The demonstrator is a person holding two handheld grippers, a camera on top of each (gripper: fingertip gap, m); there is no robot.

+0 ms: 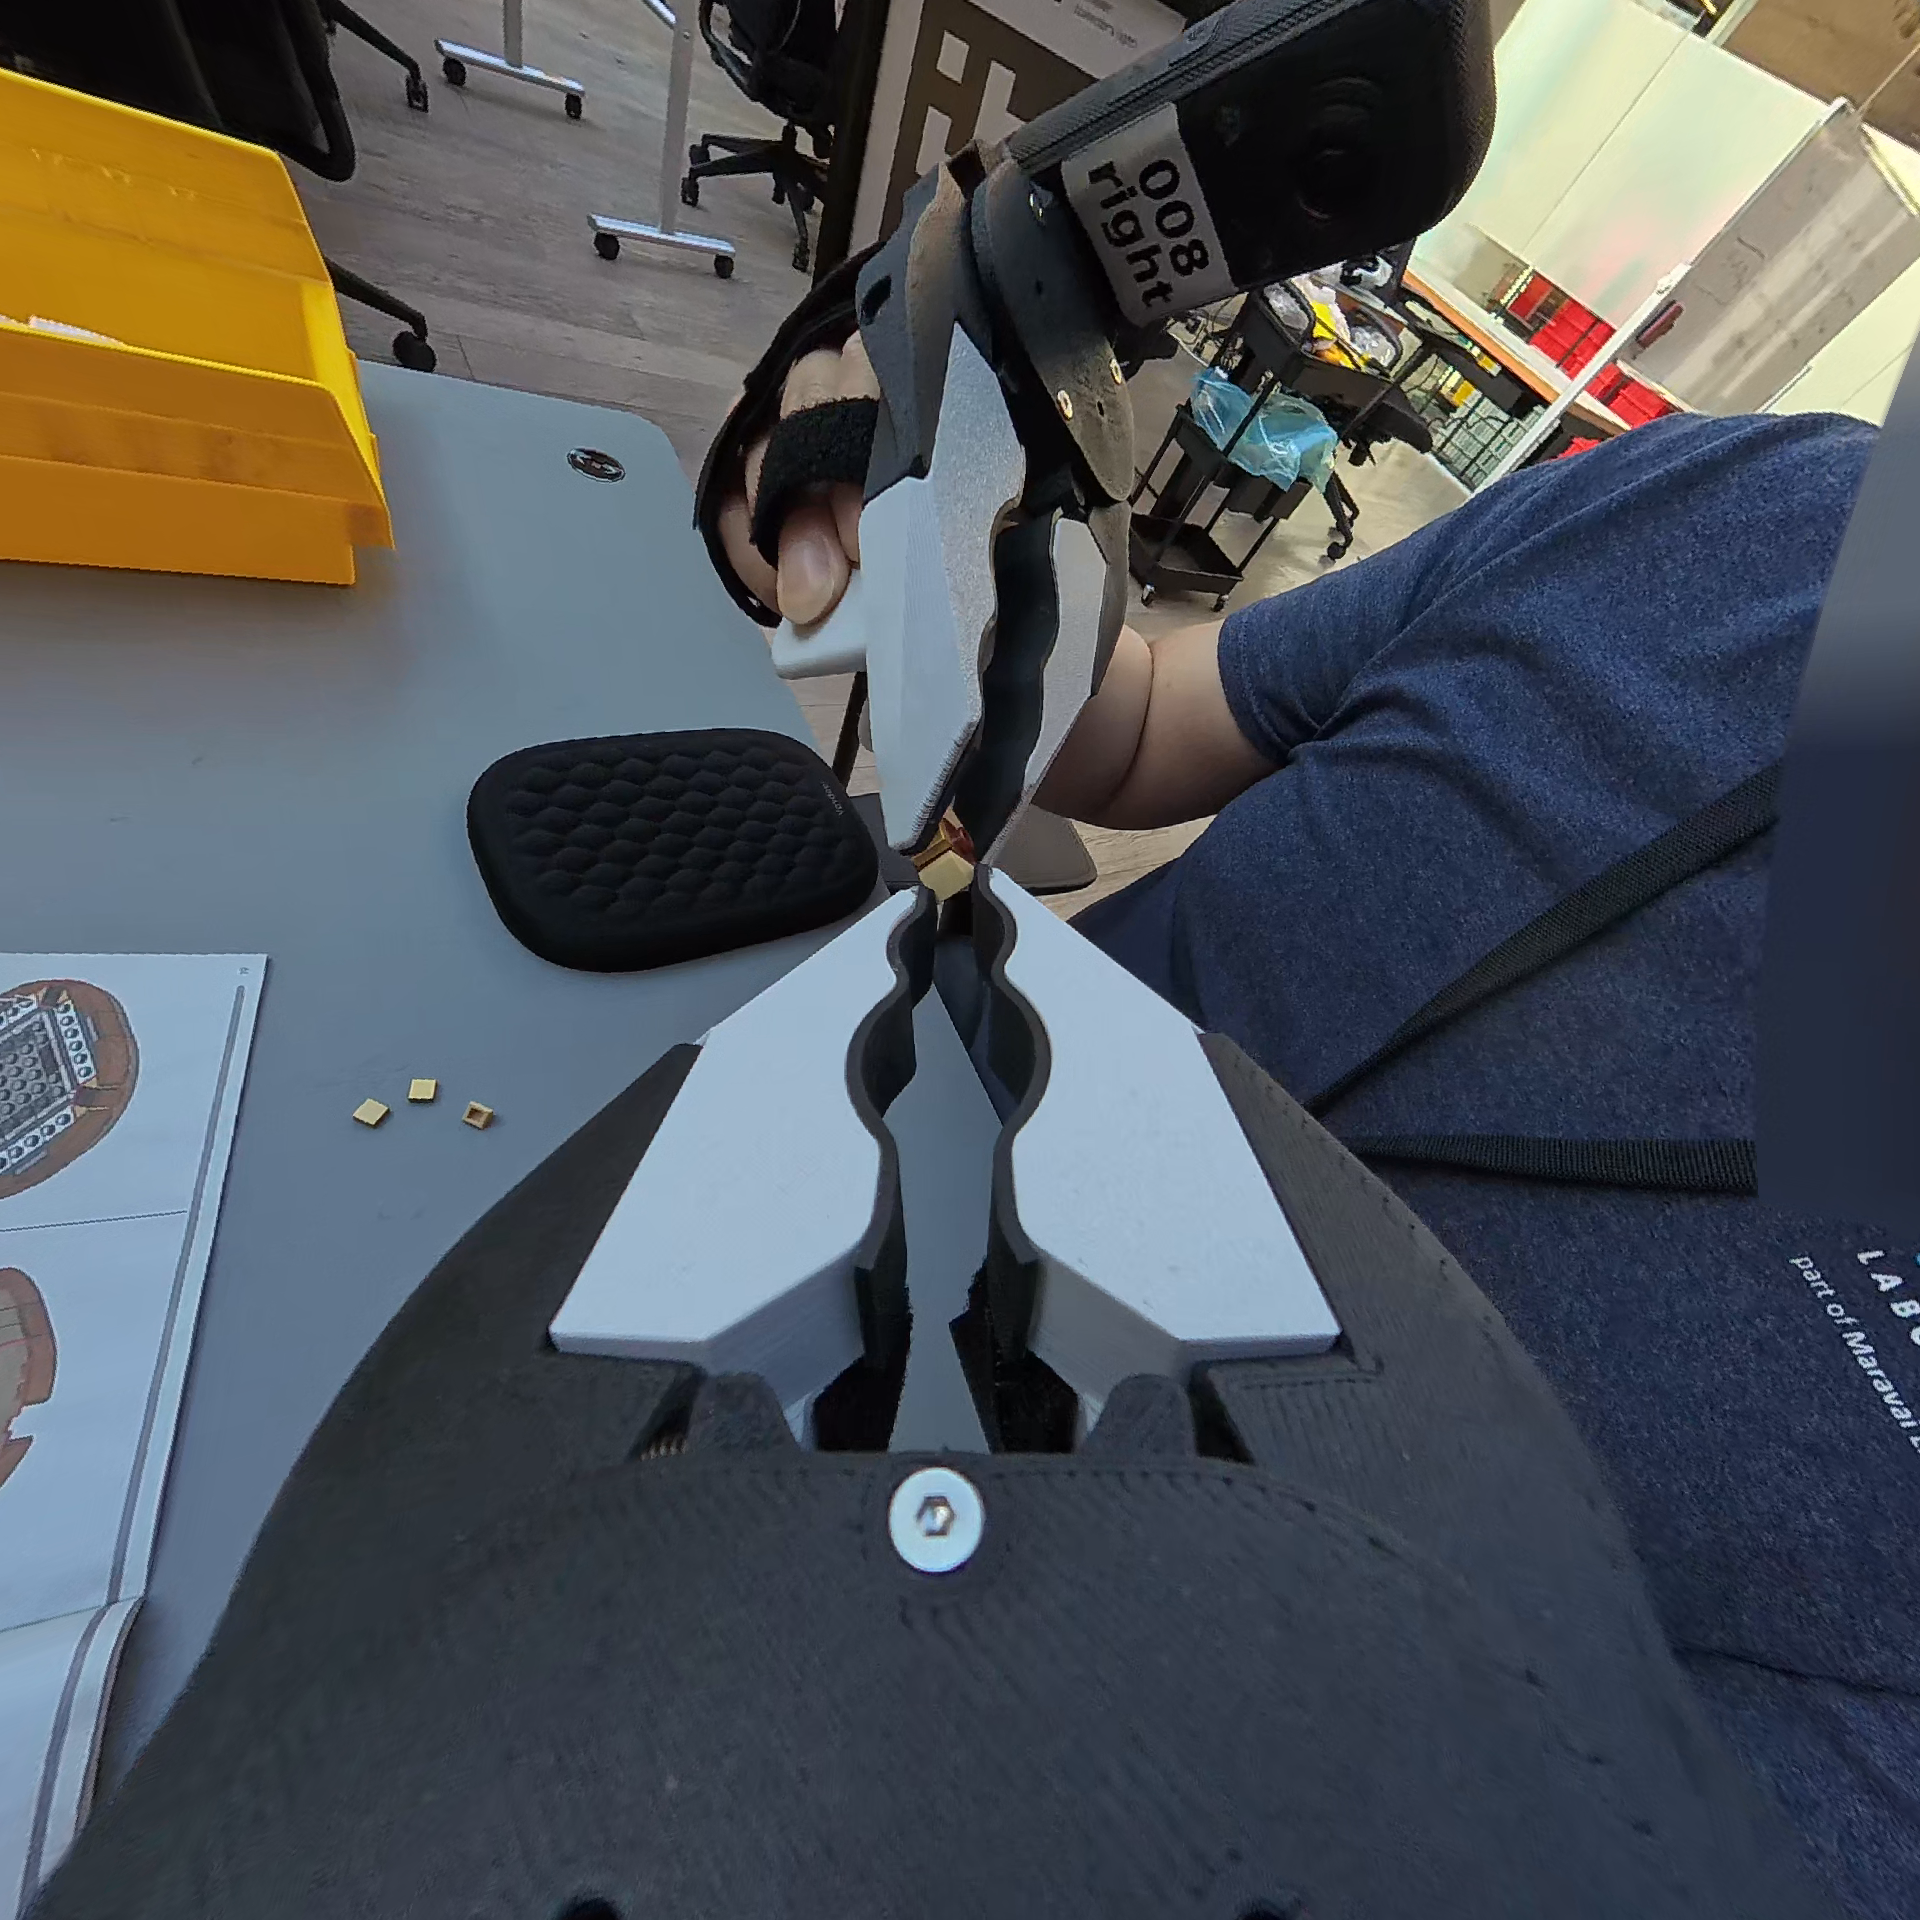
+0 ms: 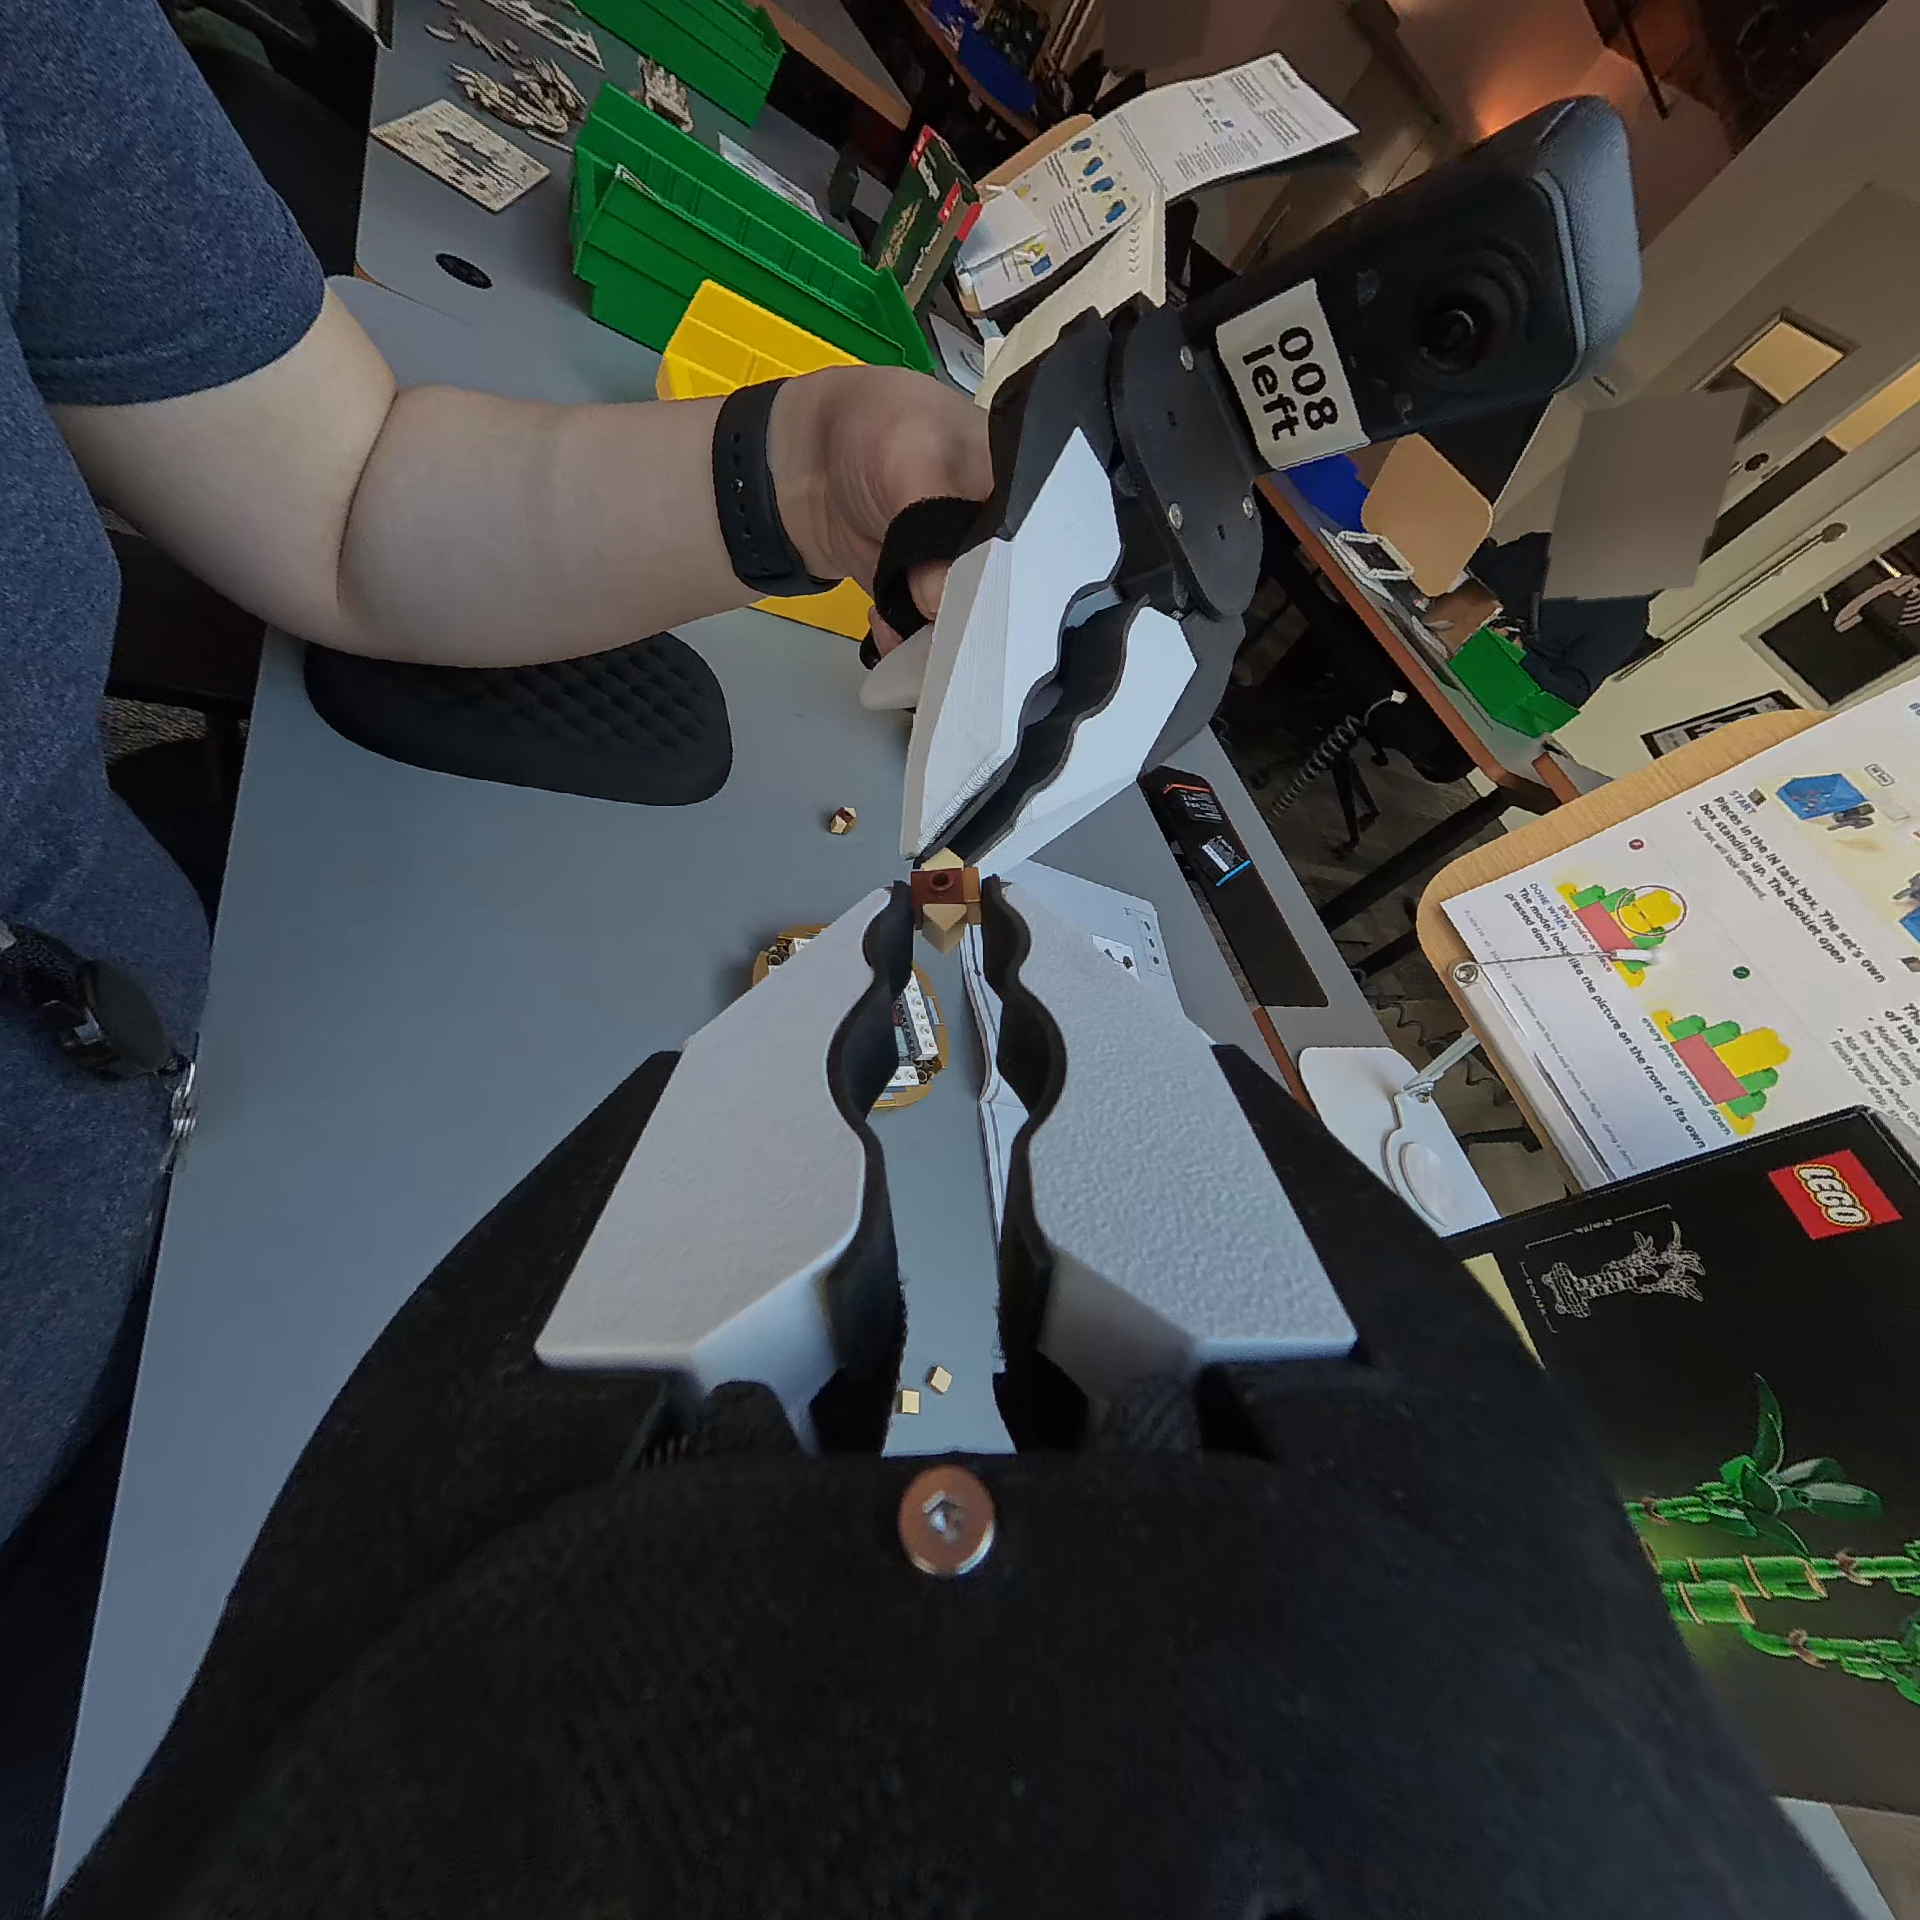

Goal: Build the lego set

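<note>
I see a yellow bin [image 1: 156,343] at the far left of the desk [image 1: 312,790]; its contents are not visible. My right gripper [image 2: 940,914] is clenched on a small brown-and-tan brick assembly [image 2: 943,906], held above the desk, long axis along the fingers. My left gripper [image 1: 948,899] pinches its tan end. Three tan tiles [image 1: 421,1101] lie loose beside the instruction booklet [image 1: 94,1247].

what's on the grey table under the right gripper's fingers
Between the right gripper's fingers a round tan lego base and two small tan square tiles show on the grey table. The fingers cover most of the base.
</note>
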